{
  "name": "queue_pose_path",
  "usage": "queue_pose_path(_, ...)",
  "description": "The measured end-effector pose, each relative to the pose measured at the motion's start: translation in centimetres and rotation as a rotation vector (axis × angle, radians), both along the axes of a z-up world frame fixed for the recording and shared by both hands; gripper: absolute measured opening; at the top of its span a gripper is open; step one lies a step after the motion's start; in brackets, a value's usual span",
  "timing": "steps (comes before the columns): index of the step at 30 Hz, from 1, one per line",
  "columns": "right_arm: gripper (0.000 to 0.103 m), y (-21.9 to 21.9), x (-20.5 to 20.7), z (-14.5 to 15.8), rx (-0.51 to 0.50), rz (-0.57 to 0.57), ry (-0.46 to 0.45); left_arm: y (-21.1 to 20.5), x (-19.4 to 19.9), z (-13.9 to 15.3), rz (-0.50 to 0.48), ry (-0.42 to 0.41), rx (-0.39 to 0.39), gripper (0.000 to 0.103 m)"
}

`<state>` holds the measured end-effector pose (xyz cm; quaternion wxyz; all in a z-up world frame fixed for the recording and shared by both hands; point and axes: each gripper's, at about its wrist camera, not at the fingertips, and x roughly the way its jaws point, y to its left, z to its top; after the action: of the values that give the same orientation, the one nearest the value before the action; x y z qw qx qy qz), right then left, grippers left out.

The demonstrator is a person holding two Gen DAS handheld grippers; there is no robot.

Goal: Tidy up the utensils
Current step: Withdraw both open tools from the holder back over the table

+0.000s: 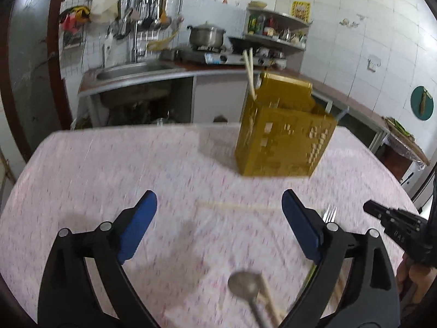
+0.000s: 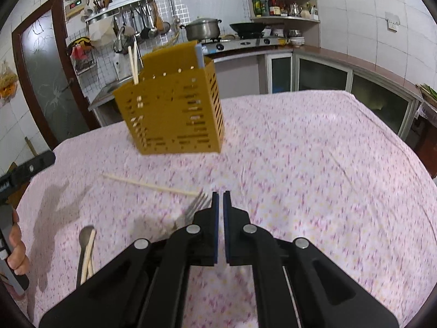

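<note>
One chopstick [image 2: 150, 186] lies crosswise before the holder [image 2: 169, 109].

Closed right gripper [image 2: 218, 199] beside fork [image 2: 195, 207], yellow utensil holder [image 2: 172, 112] beyond

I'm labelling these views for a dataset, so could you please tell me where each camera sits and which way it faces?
Left wrist: on the left gripper, open, angled down over the table towards the yellow holder; right gripper at its right edge.
Right wrist: on the right gripper, shut, facing the same way; a hand at its left edge.
Shared: holder, loose chopstick, fork, spoon.
</note>
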<state>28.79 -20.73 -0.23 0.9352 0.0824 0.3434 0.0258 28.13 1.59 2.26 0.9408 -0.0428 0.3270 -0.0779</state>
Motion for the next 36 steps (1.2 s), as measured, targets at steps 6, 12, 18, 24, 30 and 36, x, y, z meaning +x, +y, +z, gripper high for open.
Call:
queue_pose_path(6, 0.004, 0.8, 0.0, 0.2, -0.012, 0.028, 0.009, 0.7, -1.8, -1.1, 0.011, 0.021, 0.013, 0.09)
queue_pose_path(12, 0.004, 2.2, 2.0, 0.6, -0.024, 0.082, 0.017, 2.7, -1.6, -0.7, 0.05, 0.017, 0.025, 0.093)
queue_pose_path(18, 0.004, 3.1, 3.9, 0.3, -0.023, 0.091, 0.036, 5.2, -0.4, -1.7, 0.113, 0.054, 0.007, 0.094)
queue_pose_path(24, 0.004, 7.2, 6.7, 0.5, -0.081, 0.258, 0.04, 6.9, -0.3, -2.4, 0.162, 0.06, 0.036, 0.094)
queue_pose_path(30, 0.004, 8.6, 8.9, 0.4, -0.092, 0.344, 0.053, 8.0, -0.7, -3.1, 0.169, 0.069, 0.085, 0.094)
queue_pose_path(36, 0.004, 6.7, 7.9, -0.1, -0.083, 0.273, 0.084, 7.5, -0.9, -3.6, 0.149, 0.094, 0.055, 0.094)
